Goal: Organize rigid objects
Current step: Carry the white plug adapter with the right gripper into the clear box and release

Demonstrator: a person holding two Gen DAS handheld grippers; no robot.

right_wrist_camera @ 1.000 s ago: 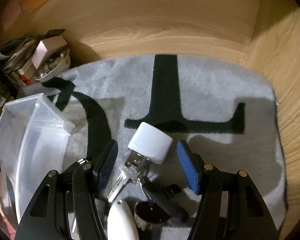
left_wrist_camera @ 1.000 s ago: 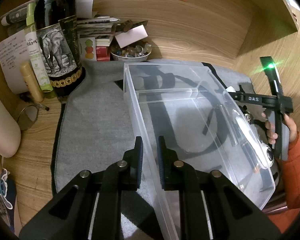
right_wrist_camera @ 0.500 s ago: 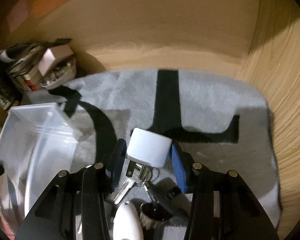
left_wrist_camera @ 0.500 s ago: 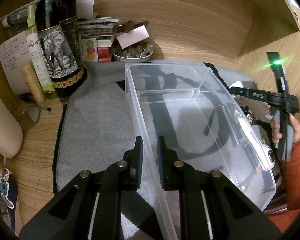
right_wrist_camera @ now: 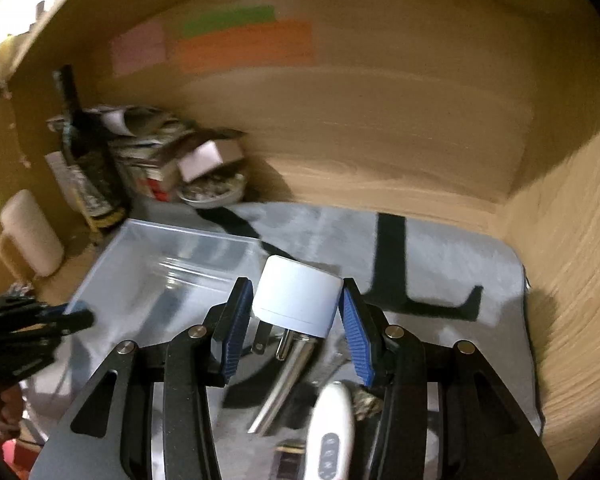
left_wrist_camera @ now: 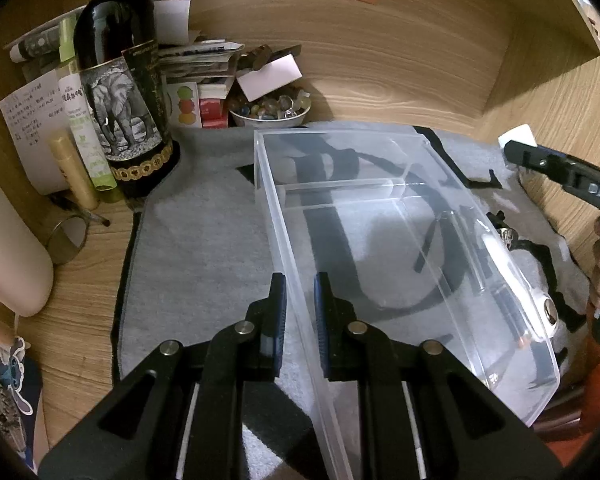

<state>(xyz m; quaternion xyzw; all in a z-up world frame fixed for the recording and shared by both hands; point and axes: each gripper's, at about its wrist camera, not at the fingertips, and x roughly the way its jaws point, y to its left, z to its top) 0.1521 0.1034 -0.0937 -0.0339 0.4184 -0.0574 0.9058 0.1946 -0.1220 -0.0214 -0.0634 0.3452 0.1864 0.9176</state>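
A clear plastic bin [left_wrist_camera: 380, 216] with an inner divider lies on the grey mat [left_wrist_camera: 204, 248]. My left gripper [left_wrist_camera: 300, 312] is shut on the bin's near left wall. My right gripper [right_wrist_camera: 296, 320] is shut on a white plug adapter [right_wrist_camera: 296, 296] and holds it lifted above the mat, right of the bin [right_wrist_camera: 172, 264]. Its metal prongs hang down. The adapter also shows in the left wrist view [left_wrist_camera: 518, 138]. Below it on the mat lie a metal rod [right_wrist_camera: 284, 384], a white remote [right_wrist_camera: 332, 432] and other small items.
A dark wine bottle [left_wrist_camera: 120, 92], tubes, papers and a bowl of beads [left_wrist_camera: 270, 108] stand at the back left. A cream mug [left_wrist_camera: 4, 248] sits left of the mat. Wooden walls enclose the back and the right side.
My right gripper closed on the white adapter and lifted it off the mat, moving toward the bin. My left gripper kept its hold on the bin wall.
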